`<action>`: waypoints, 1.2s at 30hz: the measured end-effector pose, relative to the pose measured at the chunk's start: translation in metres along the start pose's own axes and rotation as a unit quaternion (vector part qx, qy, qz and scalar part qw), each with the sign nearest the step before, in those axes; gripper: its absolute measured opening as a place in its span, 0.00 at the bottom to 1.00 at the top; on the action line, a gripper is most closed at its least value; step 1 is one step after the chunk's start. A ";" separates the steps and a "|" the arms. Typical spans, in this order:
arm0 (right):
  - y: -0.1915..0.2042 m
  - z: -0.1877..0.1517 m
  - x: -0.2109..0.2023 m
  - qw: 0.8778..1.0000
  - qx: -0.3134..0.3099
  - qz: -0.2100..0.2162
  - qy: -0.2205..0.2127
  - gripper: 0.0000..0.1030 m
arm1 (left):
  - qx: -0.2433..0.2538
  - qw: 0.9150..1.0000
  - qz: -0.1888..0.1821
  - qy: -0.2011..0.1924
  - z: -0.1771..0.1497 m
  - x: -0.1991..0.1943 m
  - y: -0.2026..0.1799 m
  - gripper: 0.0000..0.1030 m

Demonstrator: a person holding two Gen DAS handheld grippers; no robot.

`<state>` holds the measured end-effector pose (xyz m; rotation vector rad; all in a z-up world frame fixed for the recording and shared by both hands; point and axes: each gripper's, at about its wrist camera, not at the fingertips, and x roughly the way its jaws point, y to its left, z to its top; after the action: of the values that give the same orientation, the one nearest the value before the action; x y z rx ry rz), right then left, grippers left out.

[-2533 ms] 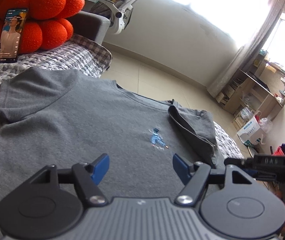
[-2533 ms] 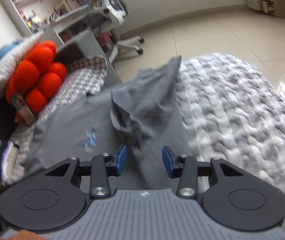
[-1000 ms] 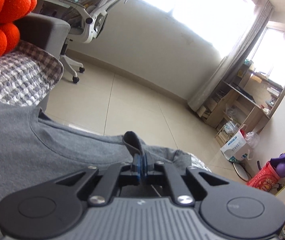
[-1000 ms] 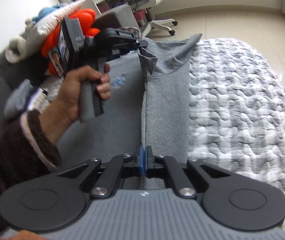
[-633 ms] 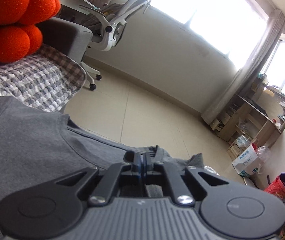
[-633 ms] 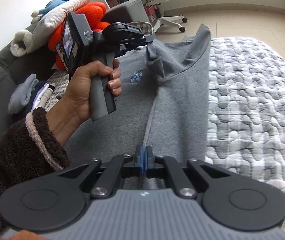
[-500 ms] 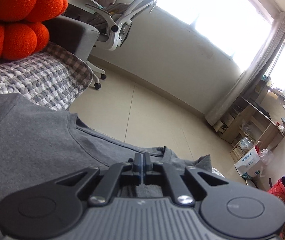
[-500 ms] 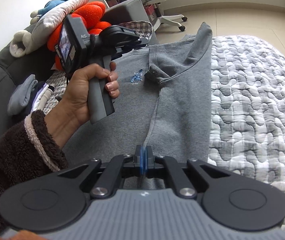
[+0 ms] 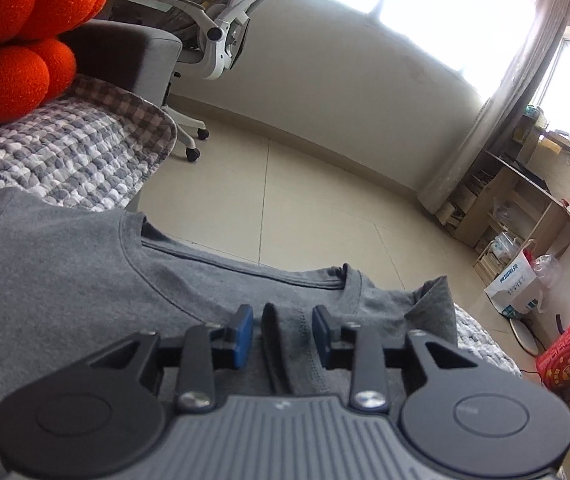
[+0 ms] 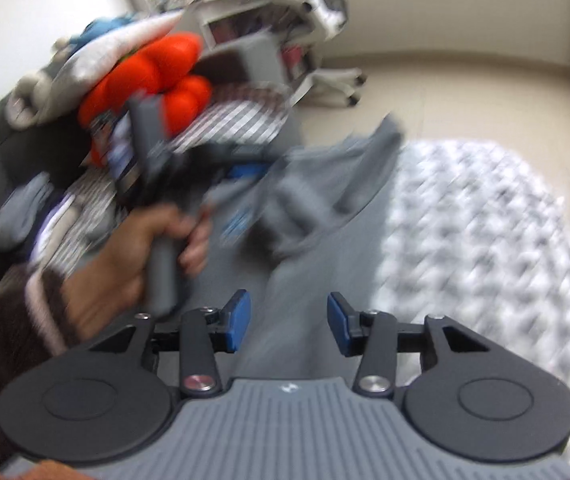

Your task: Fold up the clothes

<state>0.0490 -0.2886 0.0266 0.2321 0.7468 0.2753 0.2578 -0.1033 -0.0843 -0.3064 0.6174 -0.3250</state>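
Both grippers, left (image 9: 282, 334) and right (image 10: 288, 325), opening, knit grey shirt (image 9: 65, 280) fold released

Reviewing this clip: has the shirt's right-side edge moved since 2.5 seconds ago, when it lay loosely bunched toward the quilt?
Yes. The grey T-shirt side now lies folded inward over the body, toward the orange cushion and away from the quilt. Both grippers' jaws are opening.

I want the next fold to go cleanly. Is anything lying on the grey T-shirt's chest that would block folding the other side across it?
Nothing visible lies on the grey T-shirt. The left gripper is opening, a fabric ridge between its pads; the right gripper is opening above the folded side. The right view is blurred.
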 end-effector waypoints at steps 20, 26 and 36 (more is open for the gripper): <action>-0.127 0.094 0.138 0.977 0.205 0.016 -0.060 0.45 | -0.009 0.999 0.030 -0.017 0.002 -0.013 0.011 0.04; -0.115 0.092 0.142 0.985 0.152 -0.029 -0.075 0.02 | -0.009 0.999 0.011 -0.029 0.019 -0.020 0.009 0.03; -0.125 0.083 0.141 0.978 0.168 -0.057 -0.113 0.01 | 0.009 1.000 0.005 -0.001 0.032 0.012 0.019 0.04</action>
<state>0.2258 -0.3695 -0.0415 0.5300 0.5755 0.0107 0.2900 -0.0850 -0.0731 -0.2869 0.6129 -0.3197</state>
